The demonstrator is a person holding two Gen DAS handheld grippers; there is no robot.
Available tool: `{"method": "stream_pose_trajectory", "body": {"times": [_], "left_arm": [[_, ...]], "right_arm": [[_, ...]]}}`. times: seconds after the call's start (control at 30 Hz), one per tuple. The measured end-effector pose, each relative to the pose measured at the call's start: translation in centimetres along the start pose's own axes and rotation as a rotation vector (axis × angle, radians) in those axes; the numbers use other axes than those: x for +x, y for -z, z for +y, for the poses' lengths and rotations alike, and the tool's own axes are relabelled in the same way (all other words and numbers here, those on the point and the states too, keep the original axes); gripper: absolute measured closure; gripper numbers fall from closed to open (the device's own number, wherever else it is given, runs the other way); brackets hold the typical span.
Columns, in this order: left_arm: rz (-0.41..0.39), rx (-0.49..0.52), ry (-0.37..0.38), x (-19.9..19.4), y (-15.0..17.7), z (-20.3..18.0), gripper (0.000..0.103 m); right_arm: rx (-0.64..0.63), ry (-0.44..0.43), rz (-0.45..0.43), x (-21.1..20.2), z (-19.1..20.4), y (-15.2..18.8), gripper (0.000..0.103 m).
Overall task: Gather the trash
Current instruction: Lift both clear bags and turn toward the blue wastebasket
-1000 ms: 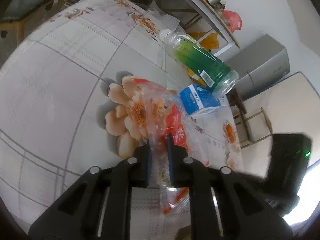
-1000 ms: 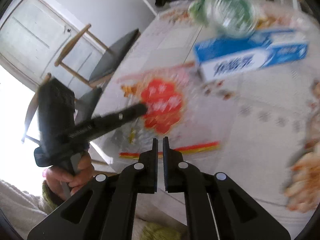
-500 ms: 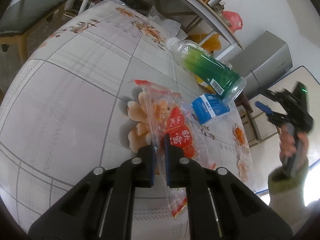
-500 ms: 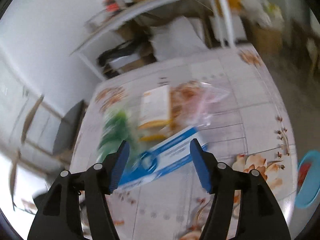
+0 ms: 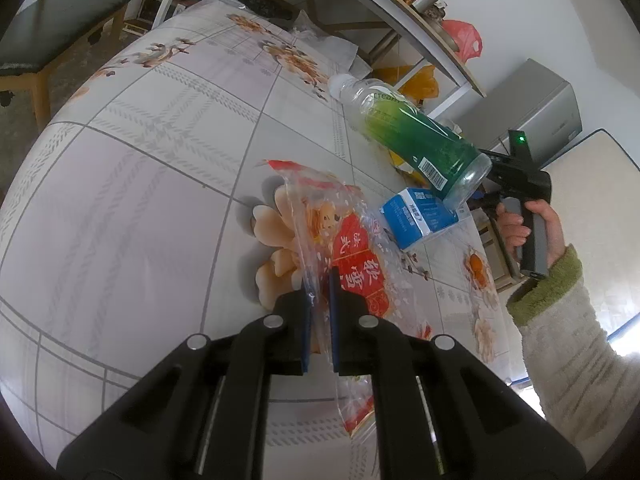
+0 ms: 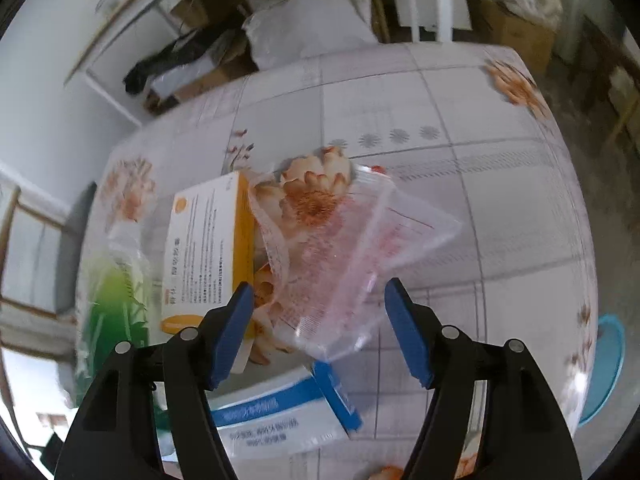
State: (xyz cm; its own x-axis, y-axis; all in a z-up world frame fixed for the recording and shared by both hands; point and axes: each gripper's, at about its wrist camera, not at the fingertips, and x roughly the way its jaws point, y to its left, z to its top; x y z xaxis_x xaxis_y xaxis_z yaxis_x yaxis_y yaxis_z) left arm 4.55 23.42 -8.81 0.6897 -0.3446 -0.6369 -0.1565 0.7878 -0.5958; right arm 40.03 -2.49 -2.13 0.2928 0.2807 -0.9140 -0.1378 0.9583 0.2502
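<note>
Pinching the plastic bag's point(image 5: 344, 240) edge, left tongs point(image 5: 320, 300); right tongs point(image 6: 320, 312) spread.

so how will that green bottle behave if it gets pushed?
The green bottle lies on its side with its base propped on the blue carton, so it would likely roll or slide off. It looks clear and empty, so probably light.
</note>
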Motion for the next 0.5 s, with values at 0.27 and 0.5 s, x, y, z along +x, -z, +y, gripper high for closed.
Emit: {"method": "stream_pose_trajectory", "body": {"times": [0.27,0.5], "left_arm": [[-0.001,-0.008,0.002,0.0,0.0,0.0,0.097],[-0.004,-0.046,0.036,-0.2,-0.1,0.8,0.098]], "right_arm": [[0.023,0.044,-0.012,0.7,-1.3,0.1,0.072],[0.109,-0.020,-0.115,-2.1,-4.3,0.7,0.085]]}}
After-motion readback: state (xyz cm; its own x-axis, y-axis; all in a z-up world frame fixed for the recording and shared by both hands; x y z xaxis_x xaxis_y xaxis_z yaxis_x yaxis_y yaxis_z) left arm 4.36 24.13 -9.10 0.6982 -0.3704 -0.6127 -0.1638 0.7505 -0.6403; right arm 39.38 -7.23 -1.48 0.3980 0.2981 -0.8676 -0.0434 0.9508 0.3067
